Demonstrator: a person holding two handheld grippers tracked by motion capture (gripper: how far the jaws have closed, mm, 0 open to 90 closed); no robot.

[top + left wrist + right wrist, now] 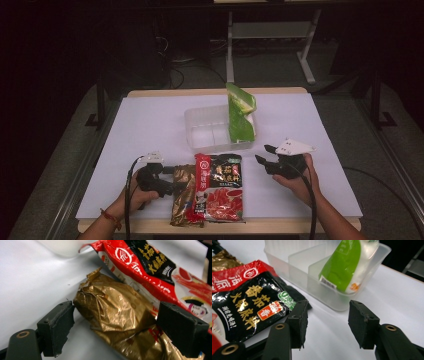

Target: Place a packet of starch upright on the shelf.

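Low in the frame, the left gripper (176, 186) straddles a gold foil packet (112, 315), jaws wide and gripping nothing, ready to close; the right gripper (264, 155) hovers half-open and empty.

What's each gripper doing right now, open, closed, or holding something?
Left gripper: open, jaws either side of the gold packet, not pressing it.
Right gripper: open, empty, over the table.
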